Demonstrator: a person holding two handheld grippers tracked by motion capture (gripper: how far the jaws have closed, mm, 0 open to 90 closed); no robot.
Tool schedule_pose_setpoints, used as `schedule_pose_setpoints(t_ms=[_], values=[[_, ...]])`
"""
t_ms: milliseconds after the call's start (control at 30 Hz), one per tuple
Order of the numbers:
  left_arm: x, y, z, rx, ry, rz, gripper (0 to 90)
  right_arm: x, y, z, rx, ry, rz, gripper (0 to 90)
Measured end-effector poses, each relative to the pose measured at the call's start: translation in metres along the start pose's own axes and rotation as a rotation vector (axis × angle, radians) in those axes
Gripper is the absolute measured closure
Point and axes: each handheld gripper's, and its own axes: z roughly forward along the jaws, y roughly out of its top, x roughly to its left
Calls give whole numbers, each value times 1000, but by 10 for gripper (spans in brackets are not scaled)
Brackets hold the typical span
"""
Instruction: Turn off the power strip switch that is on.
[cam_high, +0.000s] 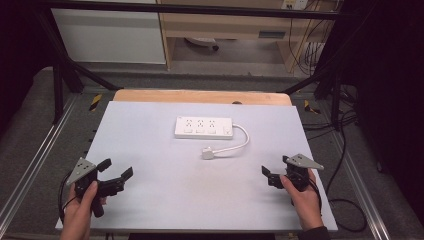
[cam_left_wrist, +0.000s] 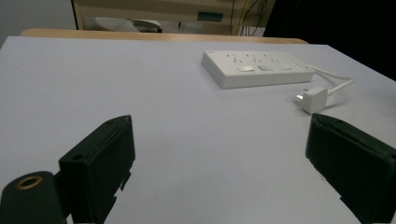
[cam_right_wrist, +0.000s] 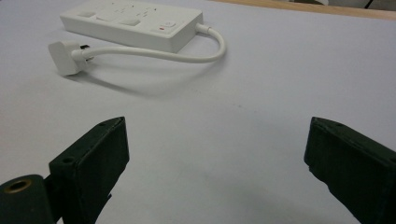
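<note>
**Both grippers idle, power strip untouched**

Power strip (cam_high: 204, 127) lies flat mid-table (cam_high: 150, 130), toward the far edge. Its cord (cam_high: 242, 137) loops round to the plug (cam_high: 208, 153), just in front of the strip. Left gripper (cam_high: 116, 168) sits well off to the strip's near-left, jaws apart, nothing between. Right gripper (cam_high: 274, 172) sits near-right of it, jaws wide, empty. Socket detail too small to read; both gripper views crop the outer jaws.

A pale grey tabletop (cam_high: 165, 200) fills the middle of the high view, with a strip of bare wood along its upper edge. A white power strip (cam_high: 204, 127) lies flat just above the frame's centre. Its white cable (cam_high: 243, 141) curls round right and down to the plug (cam_high: 208, 153), which lies on the surface just below the strip.
</note>
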Motion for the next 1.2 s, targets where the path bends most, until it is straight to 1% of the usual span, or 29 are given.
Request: schedule_pose_setpoints(t_ms=[67, 200, 333, 433, 500, 833, 1000, 1067, 1167, 1200], values=[[-1, 0, 1, 4, 4, 7, 82, 1, 0, -1, -2, 6, 1, 69], [-1, 0, 1, 10, 0, 16, 82, 2, 1, -1, -6, 7, -1, 68], [-2, -1, 3, 18, -11, 16, 81, 3, 2, -1, -17, 16, -10, 61], [-3, -1, 4, 33, -19, 24, 80, 5, 4, -2, -25, 21, -13, 54], [-3, -1, 4, 34, -19, 27, 79, 5, 4, -2, -26, 22, -13, 52], [-3, -1, 5, 44, -22, 24, 75, 6, 7, -5, -43, 21, -6, 42], [-4, -2, 5, 42, -23, 25, 74, 10, 11, -8, -70, 39, -2, 41], [-4, -2, 5, 43, -24, 23, 70, 11, 11, -9, -75, 40, -1, 39], [-4, -2, 5, 46, -26, 26, 63, 12, 16, -11, -90, 51, 6, 34], [-4, -2, 5, 48, -27, 29, 60, 12, 21, -13, -95, 48, 1, 32]])
